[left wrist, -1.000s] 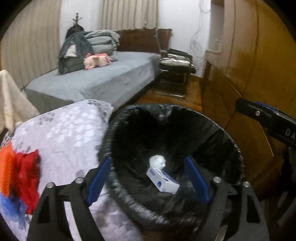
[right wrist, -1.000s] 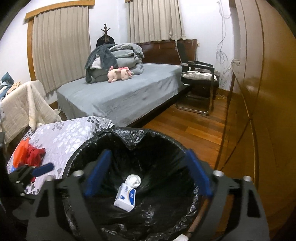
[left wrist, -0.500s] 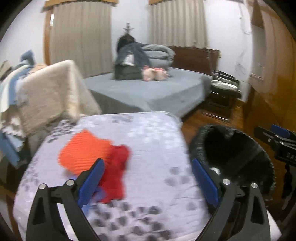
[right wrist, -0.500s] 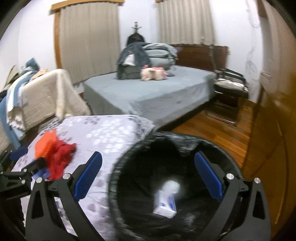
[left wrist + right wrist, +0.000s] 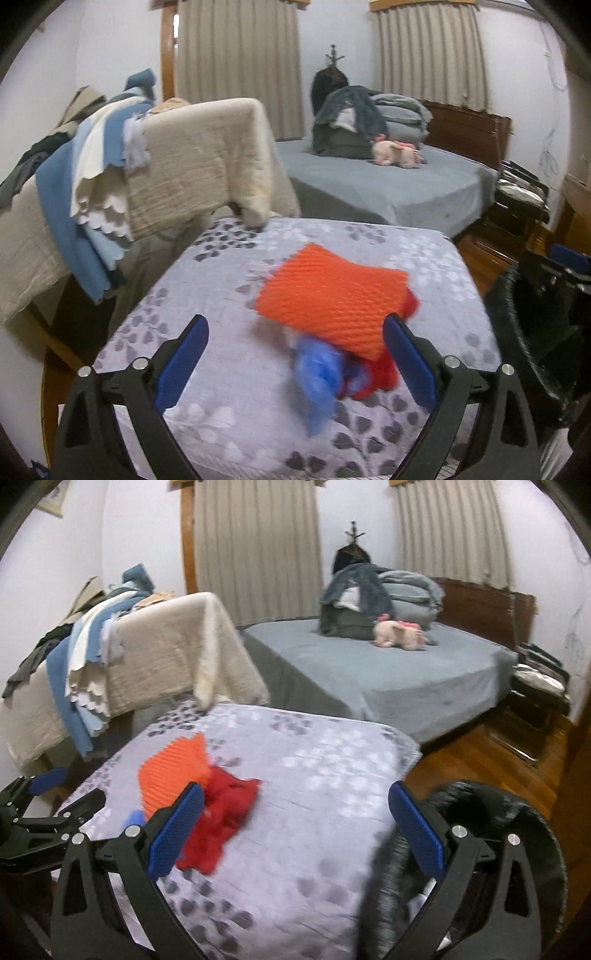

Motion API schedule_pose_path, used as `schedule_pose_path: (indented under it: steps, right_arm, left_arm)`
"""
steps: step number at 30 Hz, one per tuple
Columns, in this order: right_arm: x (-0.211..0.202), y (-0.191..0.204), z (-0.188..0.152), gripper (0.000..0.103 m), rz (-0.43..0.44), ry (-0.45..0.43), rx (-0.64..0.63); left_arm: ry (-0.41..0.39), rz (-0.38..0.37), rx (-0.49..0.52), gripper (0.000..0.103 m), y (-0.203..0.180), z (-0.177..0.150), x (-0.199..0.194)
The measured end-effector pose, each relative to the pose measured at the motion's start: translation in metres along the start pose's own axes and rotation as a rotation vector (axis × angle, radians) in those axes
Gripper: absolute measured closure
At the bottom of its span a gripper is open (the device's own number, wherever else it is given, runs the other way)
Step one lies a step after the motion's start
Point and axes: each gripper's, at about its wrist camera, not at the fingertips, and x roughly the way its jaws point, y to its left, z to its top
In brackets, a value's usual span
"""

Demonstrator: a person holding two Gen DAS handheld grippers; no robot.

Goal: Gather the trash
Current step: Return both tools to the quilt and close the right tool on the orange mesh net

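Left wrist view shows your left tongs [image 5: 293, 360] spread wide apart with nothing held; the two blue pads [image 5: 181, 363] sit on either side of a small pile of trash; the pile lies on a tabletop [image 5: 221, 280] covered with a grey cloth printed with leaves; on top of the pile is an orange net sheet [image 5: 332, 299]; under it peeks a red net piece [image 5: 384, 373]; in front lies a crumpled blue bag [image 5: 317, 384], and it looks blurry; none of these touch the pads; at the right edge you can see the black-lined trash bin [image 5: 524, 350], just beside the tabletop; behind the tabletop a rack is draped with cream and blue towels [image 5: 192, 173]; farther back is a grey bed [image 5: 388, 184] with a pink plush toy [image 5: 395, 155] and folded clothes on it.

Right wrist view shows your right tongs [image 5: 295, 836] also wide apart and holding nothing; they hang over the same tabletop [image 5: 314, 775]; the orange net sheet [image 5: 173, 771] and red net piece [image 5: 225, 819] lie near the left pad; the trash bin [image 5: 517, 834] sits low on the right; your left tongs [image 5: 40, 801] show at the far left edge.
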Motion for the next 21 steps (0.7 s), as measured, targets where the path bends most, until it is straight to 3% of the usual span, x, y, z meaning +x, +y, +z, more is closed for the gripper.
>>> schedule_pose_path:
  steps: [12, 16, 21]
  right_arm:
    - [0.064, 0.064, 0.011, 0.007, 0.122, 0.062, -0.064]
    - [0.084, 0.077, 0.007, 0.02, 0.144, 0.107, -0.103]
    - [0.099, 0.087, 0.002, 0.027, 0.162, 0.148, -0.124]
  left_arm:
    - [0.004, 0.076, -0.057, 0.01, 0.047, 0.013, 0.022]
    - [0.012, 0.091, -0.071, 0.01, 0.057, 0.013, 0.028]
    - [0.025, 0.102, -0.093, 0.01, 0.068, 0.01, 0.035]
